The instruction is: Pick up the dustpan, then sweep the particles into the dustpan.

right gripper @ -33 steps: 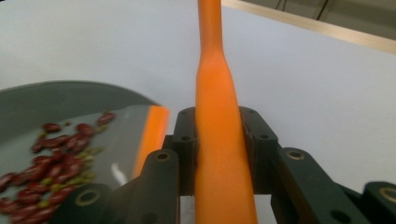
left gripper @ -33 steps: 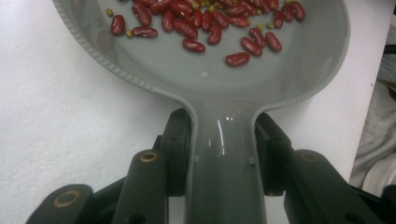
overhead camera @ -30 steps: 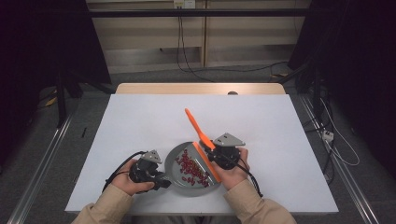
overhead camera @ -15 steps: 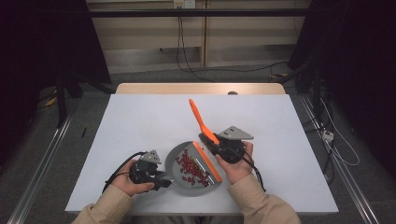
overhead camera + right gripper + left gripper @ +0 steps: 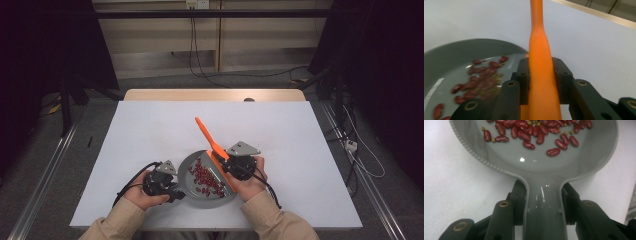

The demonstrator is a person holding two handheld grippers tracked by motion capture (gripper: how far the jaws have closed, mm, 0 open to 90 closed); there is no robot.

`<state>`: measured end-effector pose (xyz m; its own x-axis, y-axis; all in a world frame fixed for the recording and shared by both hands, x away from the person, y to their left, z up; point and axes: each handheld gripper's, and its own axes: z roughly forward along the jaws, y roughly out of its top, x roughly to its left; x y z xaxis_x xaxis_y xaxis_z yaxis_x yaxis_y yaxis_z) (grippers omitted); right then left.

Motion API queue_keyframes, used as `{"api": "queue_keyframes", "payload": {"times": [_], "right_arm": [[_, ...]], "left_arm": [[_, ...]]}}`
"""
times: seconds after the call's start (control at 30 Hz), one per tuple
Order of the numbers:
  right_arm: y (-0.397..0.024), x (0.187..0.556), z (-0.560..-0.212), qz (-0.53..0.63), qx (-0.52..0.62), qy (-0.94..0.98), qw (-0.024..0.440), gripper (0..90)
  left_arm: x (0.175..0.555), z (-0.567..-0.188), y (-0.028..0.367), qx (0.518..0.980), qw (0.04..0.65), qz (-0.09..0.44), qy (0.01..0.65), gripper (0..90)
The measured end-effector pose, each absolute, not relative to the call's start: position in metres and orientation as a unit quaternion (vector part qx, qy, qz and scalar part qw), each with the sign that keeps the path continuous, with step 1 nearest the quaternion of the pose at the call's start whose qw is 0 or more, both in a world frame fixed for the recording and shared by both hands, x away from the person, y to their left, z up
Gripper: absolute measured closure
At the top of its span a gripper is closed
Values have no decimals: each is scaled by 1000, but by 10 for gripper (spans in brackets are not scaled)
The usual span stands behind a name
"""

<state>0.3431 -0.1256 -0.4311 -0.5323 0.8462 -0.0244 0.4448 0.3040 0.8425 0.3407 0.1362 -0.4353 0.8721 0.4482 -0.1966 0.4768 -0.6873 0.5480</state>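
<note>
Left gripper point(image 5: 544, 202) has its fingers point(image 5: 520, 202) clamped on the handle of the grey pan point(image 5: 544, 220), pinning it flat on the desk point(image 5: 150, 130). They've just been squeezing in a touch more on that handle. Right gripper point(image 5: 541, 80) is clenched around the shaft of the orange spatula point(image 5: 541, 75), whose free end sticks up and away over the desk while the lower end dips into the pan at its right side.

Progress-wise: red beans point(image 5: 536, 132), with a few small yellowish bits mixed in, are all inside the pan, loosely heaped around the middle, none spilled on the white surface that I can see. Looks like stirring mid-way, hard to say how much is left.

Nothing blocks the way; the desk around is bare, with cables on the floor behind.
</note>
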Motion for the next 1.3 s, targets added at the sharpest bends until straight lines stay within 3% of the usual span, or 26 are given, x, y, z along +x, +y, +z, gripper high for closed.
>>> {"api": "queue_keyframes", "payload": {"times": [0.17, 0.67, 1.3], "right_arm": [[-120, 341, -425, 452, 417, 760, 211, 714], [-164, 352, -415, 458, 444, 727, 254, 713], [-202, 353, -419, 445, 472, 711, 271, 713]], "left_arm": [[340, -436, 136, 916, 310, -20, 254, 635], [340, -443, 143, 903, 349, 20, 251, 638], [357, -433, 174, 857, 389, 59, 332, 638]]}}
